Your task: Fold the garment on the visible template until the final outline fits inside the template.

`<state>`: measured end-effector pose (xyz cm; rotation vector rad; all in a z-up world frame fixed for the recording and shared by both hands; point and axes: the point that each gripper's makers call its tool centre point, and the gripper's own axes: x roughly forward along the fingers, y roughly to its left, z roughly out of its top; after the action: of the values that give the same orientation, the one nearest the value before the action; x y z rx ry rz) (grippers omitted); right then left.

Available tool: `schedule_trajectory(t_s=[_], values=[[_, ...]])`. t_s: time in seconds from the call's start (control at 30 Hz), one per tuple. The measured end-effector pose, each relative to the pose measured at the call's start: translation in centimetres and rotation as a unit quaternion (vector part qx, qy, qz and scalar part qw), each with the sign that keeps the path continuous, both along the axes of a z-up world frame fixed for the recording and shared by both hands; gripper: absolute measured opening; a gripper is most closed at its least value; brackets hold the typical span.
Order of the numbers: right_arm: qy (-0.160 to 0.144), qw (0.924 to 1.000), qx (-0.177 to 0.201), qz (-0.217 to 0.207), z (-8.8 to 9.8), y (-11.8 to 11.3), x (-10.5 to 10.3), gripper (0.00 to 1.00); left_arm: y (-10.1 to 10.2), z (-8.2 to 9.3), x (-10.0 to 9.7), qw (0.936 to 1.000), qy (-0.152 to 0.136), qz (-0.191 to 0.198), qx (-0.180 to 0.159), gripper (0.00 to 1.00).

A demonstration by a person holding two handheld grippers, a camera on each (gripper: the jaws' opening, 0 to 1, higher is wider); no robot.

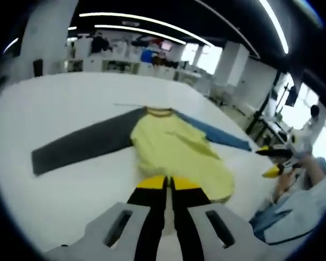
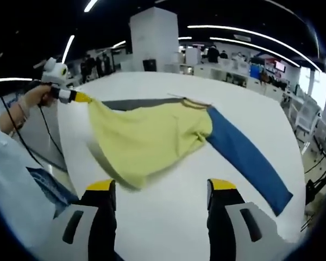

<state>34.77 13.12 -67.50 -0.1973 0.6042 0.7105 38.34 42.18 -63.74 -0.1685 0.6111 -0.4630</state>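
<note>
We see the yellow shirt (image 2: 152, 136) spread on the white bench (image 2: 168, 217), its hem corner lifted, seemingly pinched in the left claw (image 2: 86, 99), whose jaws meet. The right claw (image 2: 162, 190) hovers above the bench, jaws wide apart.

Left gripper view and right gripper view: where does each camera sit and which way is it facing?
Left gripper view: on the left tool, jaws shut, looking along the garment toward its collar across the table; the right hand shows at right.
Right gripper view: on the right tool, jaws open, looking at the garment from its hem; the left hand holds the left tool, which pinches the hem.
Shared: garment, table.
</note>
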Motion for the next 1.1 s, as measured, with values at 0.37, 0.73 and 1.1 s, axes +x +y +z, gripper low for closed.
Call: schedule_trajectory(t_s=[0.37,0.73,1.1], values=[[0.005,0.9999,0.008,0.006,-0.9,1.1,1.0,0.45,2.0,-0.1,0.3,0.9994,-0.012,0.034,-0.003,0.0],[0.013,0.9997,-0.001,0.02,-2.3,2.6,1.4,0.38,4.1,-0.2,0.4,0.9973,-0.018,0.071,-0.004,0.0],[0.029,0.9978,-0.003,0.06,-4.8,5.8,0.5,0.27,4.3,-0.2,0.5,0.9971,-0.02,0.073,-0.006,0.0]])
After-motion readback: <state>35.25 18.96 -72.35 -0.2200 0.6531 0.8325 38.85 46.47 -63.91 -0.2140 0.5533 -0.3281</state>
